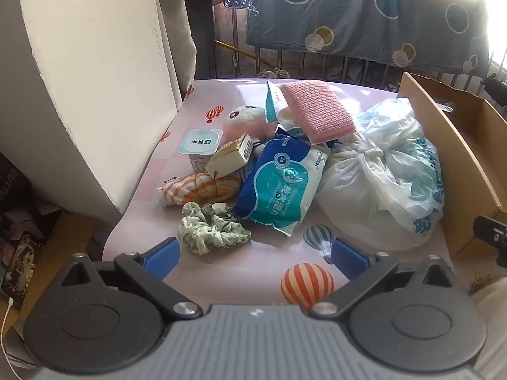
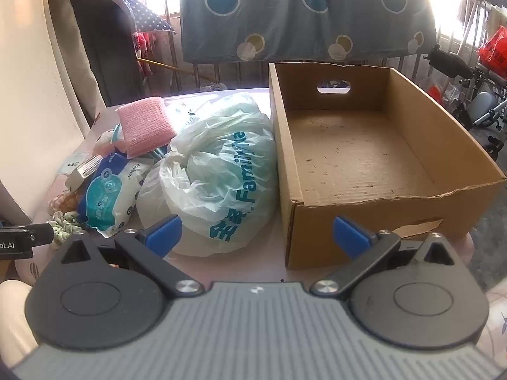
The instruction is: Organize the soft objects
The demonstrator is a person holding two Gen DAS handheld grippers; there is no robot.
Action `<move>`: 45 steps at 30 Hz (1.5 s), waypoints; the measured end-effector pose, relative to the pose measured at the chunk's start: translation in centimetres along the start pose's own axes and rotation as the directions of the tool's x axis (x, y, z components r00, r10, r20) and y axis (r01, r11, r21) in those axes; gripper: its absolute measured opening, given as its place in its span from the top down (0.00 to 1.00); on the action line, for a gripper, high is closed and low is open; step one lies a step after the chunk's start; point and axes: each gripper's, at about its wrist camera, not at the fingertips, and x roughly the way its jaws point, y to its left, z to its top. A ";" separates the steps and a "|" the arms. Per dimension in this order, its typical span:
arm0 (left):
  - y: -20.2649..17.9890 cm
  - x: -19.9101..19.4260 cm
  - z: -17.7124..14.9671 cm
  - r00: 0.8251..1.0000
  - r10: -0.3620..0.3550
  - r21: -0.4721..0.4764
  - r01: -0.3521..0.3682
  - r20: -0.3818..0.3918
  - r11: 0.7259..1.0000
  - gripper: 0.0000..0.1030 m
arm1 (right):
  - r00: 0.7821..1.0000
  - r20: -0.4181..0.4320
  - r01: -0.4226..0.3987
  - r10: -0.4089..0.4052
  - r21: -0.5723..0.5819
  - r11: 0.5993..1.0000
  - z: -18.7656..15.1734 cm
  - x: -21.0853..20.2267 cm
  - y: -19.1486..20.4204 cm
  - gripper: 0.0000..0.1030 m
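Left gripper [image 1: 255, 258]: jaws spread wide, holding nothing; green scrunchie [image 1: 211, 231] lies just ahead between its fingers, wet-wipes pack [image 1: 279, 183] beyond.
Right gripper [image 2: 256, 237]: jaws spread wide, holding nothing; knotted plastic bag [image 2: 215, 174] ahead-left, touching cardboard box [image 2: 443, 133] ahead-right.
Pink sponge cloth [image 2: 144, 126]: atop pile, far left.

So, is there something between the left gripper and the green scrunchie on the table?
Nothing visible stands between them. The left gripper is open and the green scrunchie lies just ahead of it on bare tablecloth. The blue wet wipes pack lies beside the scrunchie, not in front of it.
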 end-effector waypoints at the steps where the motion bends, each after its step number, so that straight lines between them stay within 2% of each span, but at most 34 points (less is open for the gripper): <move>1: 0.0 0.0 0.0 1.000 -0.001 0.000 0.001 -0.003 1.000 0.01 | 1.000 0.012 0.003 -0.003 -0.001 1.000 0.0 0.0 0.0 0.01; 10: -0.1 -0.3 -0.8 1.000 -0.027 0.007 0.027 -0.003 1.000 0.01 | 1.000 0.005 0.019 -0.019 0.001 1.000 0.1 -0.2 0.1 0.01; 16: -0.3 -0.2 -0.7 1.000 -0.021 0.013 0.021 -0.008 1.000 0.01 | 0.999 -0.001 0.044 -0.044 0.014 0.999 0.6 -0.6 -0.4 0.01; 45: -0.4 -0.4 -0.4 1.000 -0.003 0.002 0.003 -0.006 1.000 0.01 | 0.999 -0.010 0.047 -0.047 -0.001 0.999 -0.2 -0.5 -0.1 0.01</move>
